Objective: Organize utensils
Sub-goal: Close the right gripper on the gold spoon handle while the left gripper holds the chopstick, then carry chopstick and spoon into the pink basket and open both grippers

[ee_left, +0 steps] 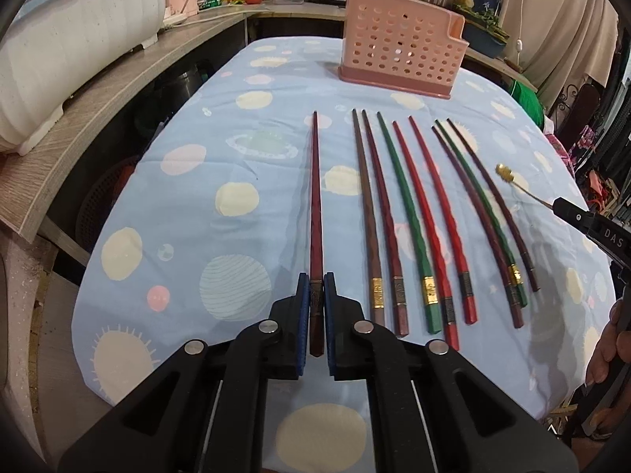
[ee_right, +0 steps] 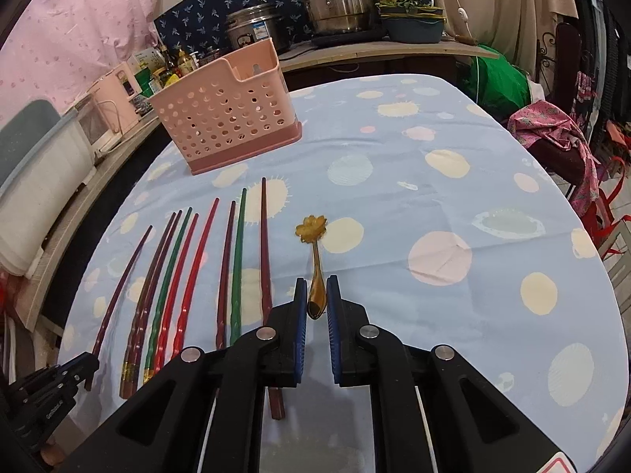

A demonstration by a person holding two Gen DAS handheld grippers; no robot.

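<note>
- Left claw (ee_left: 317, 295) clamped on dark red chopstick (ee_left: 315, 213), blue pads pinching it near the banded butt end; tip runs straight ahead from the claw toward the pink holder (ee_left: 398, 47).
- Right claw (ee_right: 316, 295) closed on gold spoon (ee_right: 315, 264): pads grip the narrow handle, flower-shaped bowl sticks out ahead of the fingertips, clear of the tabletop cloth (ee_right: 453, 205).
- Eight more chopsticks (ee_left: 410, 213) lie in a row on the cloth, just right of the left claw and left of the right claw; brown, maroon, green, red, butt ends toward the cameras.
- Two of the far-right ones overlap near the butts; rest lie side by side, apart.
- Pink holder stands upright well ahead of both claws, beyond the chopstick tips; perforated wall, darker pink base.
- Cannot tell what is inside the holder.
- Person's fingers (ee_left: 609, 351) wrap the right claw's handle, at right edge of the left view.
</note>
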